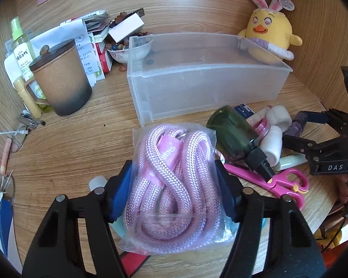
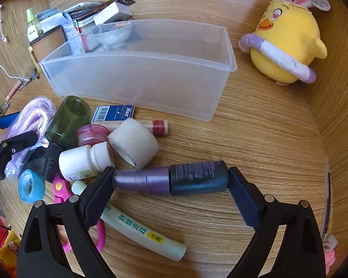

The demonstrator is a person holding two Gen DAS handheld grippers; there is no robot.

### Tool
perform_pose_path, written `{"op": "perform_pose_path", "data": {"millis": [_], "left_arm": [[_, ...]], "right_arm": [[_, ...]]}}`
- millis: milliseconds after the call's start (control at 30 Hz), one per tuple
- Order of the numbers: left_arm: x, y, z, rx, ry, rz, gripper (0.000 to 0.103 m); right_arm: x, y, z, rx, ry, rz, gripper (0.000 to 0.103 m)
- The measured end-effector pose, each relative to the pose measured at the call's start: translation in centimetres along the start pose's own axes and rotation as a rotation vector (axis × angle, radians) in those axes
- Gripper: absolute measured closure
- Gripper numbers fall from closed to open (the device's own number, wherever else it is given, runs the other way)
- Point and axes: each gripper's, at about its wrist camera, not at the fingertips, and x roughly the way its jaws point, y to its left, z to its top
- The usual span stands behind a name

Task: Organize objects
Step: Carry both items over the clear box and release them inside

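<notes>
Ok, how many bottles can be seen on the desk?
4: green bottle in the pile, white bottle beside it, purple-capped bottle between the right gripper's jaws, spray bottle back left. Clutter may hide more.

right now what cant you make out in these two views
- Clear bin floor: frosted walls blur it in both views.
- Brown mug contents: lid covers them, left wrist view.
- Pink scissors blades: under the pile, right wrist view.
- Purple bottle label: too small.

One bin (image 2: 136,88), one plush chick (image 2: 287,44)
</notes>
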Motion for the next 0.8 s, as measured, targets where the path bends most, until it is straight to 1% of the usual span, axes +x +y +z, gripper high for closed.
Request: {"op": "perform_pose_path", "data": {"millis": [67,133,167,267,300,367,400,433,500,600,633,667,700,733,800], "left_arm": [[-0.3,0.2,0.4,-0.004,-0.018,-0.016,0.046],[-0.6,0.5,0.7,-0.009,-0.031,-0.033,0.062],[-0.8,0.7,0.9,-0.013,-0.037,-0.034,0.067],[-1.0,1.2,1.2,-0.020,-0.027,-0.069,0.069],[-1.0,1.2,1.1,-0.020,-0.018,-0.063,0.067],[-1.0,1.0,0.9,-0.012,0.006,-0.061,0.049],[-0.9,0.9,0.6,-0.010,0.011,-0.054,0.031],[-0.7,0.7,0.4,-0.006,0.010,-0.036,0.020],[0.0,0.3,-0.1,0.018,0.036,-0.013,0.019],[1.5,0.0,-0.6,0.032,0.086,-0.018,0.020],[1.8,-0.1,-0.7,0.040,0.079,0.010,0.021],[1.9,-0.3,-0.7,0.046,0.064,0.020,0.023],[1.8,-0.3,-0.6,0.050,0.053,0.020,0.030],[1.7,-0.2,-0.4,0.048,0.049,0.023,0.034],[1.6,0.1,-0.3,0.033,0.039,0.015,0.035]], "right_arm": [[-0.4,-0.1,-0.1,-0.012,-0.012,-0.023,0.014],[-0.7,-0.3,-0.4,-0.009,-0.028,-0.035,0.014],[-0.9,-0.5,-0.5,-0.005,-0.030,-0.034,0.014],[-1.2,-1.0,-0.6,0.005,-0.041,-0.028,0.014],[-1.3,-1.1,-0.6,0.008,-0.046,-0.027,0.014],[-1.6,-1.3,-0.6,0.011,-0.056,-0.015,0.014],[-1.5,-1.0,-0.4,0.013,-0.065,-0.013,0.014],[-1.7,-1.0,-0.3,0.011,-0.075,-0.015,0.014],[-2.4,-1.1,-0.2,-0.001,-0.098,-0.019,0.014],[-3.4,-1.0,0.3,-0.004,-0.134,-0.011,0.014],[-3.6,-1.0,0.5,-0.004,-0.143,-0.007,0.014],[-3.9,-0.9,0.7,-0.003,-0.156,-0.003,0.014],[-4.2,-0.9,0.7,-0.004,-0.162,-0.002,0.014],[-4.3,-1.0,0.8,-0.003,-0.169,0.000,0.014],[-4.4,-1.0,1.0,0.000,-0.176,0.006,0.014]]}}
